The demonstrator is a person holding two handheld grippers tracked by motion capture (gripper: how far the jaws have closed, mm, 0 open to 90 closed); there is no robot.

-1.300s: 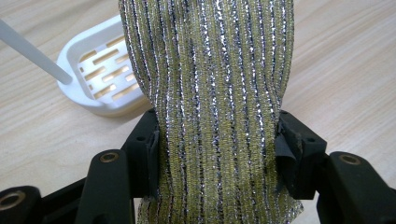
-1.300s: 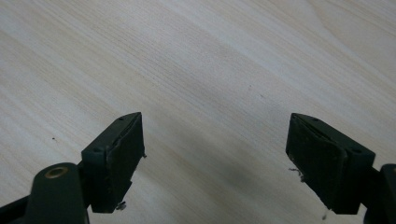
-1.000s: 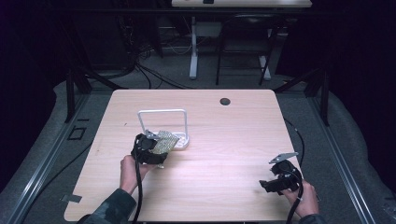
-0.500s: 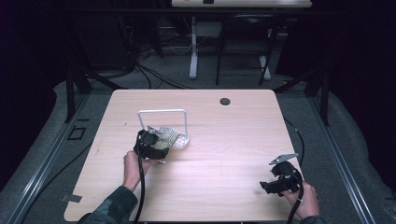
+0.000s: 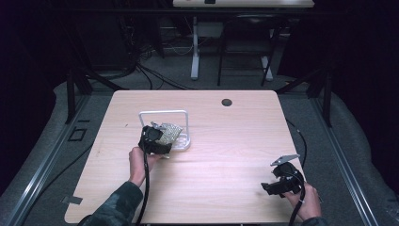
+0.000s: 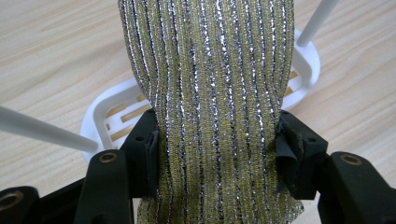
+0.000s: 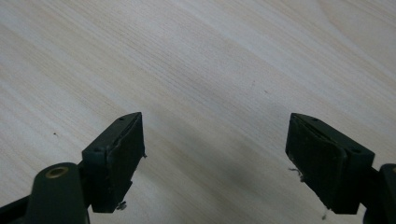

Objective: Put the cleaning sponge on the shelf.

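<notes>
While the left gripper (image 5: 157,139) sits over the left-middle of the wooden table (image 5: 226,141), its two black jaws clamp the sides of a gold and silver glittery scouring pad (image 6: 208,107), which stands up between them. In the left gripper view the pad rises just in front of a white slotted soap dish (image 6: 105,116), whose thin white rods (image 6: 39,130) slant up on either side. In the high view the dish sits under a white wire frame (image 5: 164,114). The right gripper (image 5: 282,181) is well apart at the near right corner, its jaws spread wide over bare wood with nothing between them.
</notes>
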